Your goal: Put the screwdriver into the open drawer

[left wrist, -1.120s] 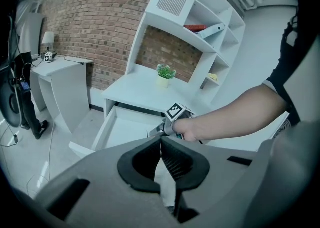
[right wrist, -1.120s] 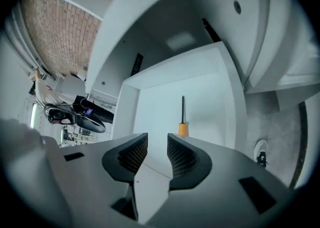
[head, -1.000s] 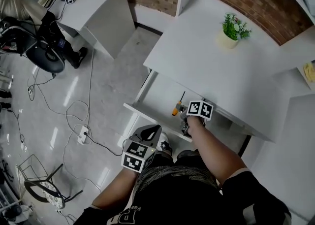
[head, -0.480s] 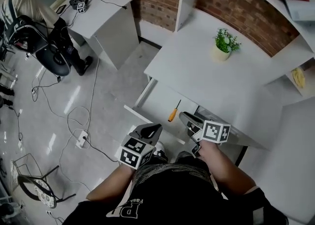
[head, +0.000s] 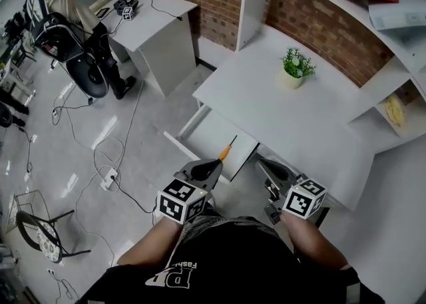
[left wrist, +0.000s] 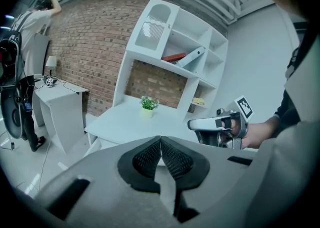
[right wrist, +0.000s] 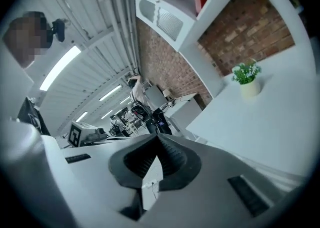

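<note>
- the screwdriver [head: 226, 150] lies inside the open drawer [head: 212, 131] under the white desk [head: 293, 116], orange handle toward the person, touched by neither gripper.
- the left gripper [head: 208, 167] hangs above the drawer's front edge, its ribbed pads pressed together with nothing between them.
- the right gripper [head: 263, 161], just beside the desk's near edge, has just been closing its jaws; they now meet on nothing.
- judged from this, the placing looks done and what is left is to get clear of it.
- to do that well, both grippers should be kept above the drawer front and away from the desk edge, so that nothing knocks the drawer or sets the tool rolling.
- the potted plant [head: 293, 68] at the back of the desk is well apart and poses no risk.
</note>
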`<state>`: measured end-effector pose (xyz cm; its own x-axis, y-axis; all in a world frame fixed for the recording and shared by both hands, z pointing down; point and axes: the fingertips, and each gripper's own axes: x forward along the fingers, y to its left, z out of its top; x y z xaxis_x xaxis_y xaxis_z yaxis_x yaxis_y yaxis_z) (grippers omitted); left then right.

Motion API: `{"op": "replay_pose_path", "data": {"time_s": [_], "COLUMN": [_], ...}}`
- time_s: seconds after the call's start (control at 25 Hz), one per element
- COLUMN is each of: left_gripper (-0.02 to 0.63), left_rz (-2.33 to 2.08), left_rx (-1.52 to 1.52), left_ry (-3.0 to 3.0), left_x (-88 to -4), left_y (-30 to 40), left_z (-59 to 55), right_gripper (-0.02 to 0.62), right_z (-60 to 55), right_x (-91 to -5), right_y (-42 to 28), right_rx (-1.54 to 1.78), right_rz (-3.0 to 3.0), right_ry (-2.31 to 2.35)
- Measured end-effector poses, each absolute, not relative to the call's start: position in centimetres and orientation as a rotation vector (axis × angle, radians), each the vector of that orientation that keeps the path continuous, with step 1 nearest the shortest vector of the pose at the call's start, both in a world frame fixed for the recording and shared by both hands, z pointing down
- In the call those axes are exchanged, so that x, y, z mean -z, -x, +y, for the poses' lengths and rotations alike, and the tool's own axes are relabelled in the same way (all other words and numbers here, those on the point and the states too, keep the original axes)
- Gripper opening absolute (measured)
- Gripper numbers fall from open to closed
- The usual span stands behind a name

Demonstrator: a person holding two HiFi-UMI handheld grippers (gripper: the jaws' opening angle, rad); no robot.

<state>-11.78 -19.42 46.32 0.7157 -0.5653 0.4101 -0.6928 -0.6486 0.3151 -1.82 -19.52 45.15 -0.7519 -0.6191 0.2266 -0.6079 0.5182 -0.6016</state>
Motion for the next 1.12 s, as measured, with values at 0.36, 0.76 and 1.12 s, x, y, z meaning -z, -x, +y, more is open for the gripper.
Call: {"op": "replay_pose_path", "data": {"time_s": [0.36,0.76,1.12], "left_gripper": [0.018,0.018,0.018], "left_rz": [-1.032,-1.065,-1.074], "left_rx": [-0.381,-0.384,-0.390], "left_ry": [-2.466,-2.498,-2.491], "left_x": [-44.8,-44.1,-44.2], "left_y": [8.4,5.9,5.0], "left_z": [-13.9,-9.1,-6.2], "right_gripper": [0.005,0.005,0.005], "right_z": [-13.1,-7.8,-4.8], "right_x": [-43.4,-44.4,-45.3], "right_y": [-1.7,-5.4,-6.3], "right_rx": [0.671,0.673,0.686], "right_rz": [2.996,2.983,2.993], "right_ry": [1.159,1.212,1.235]}}
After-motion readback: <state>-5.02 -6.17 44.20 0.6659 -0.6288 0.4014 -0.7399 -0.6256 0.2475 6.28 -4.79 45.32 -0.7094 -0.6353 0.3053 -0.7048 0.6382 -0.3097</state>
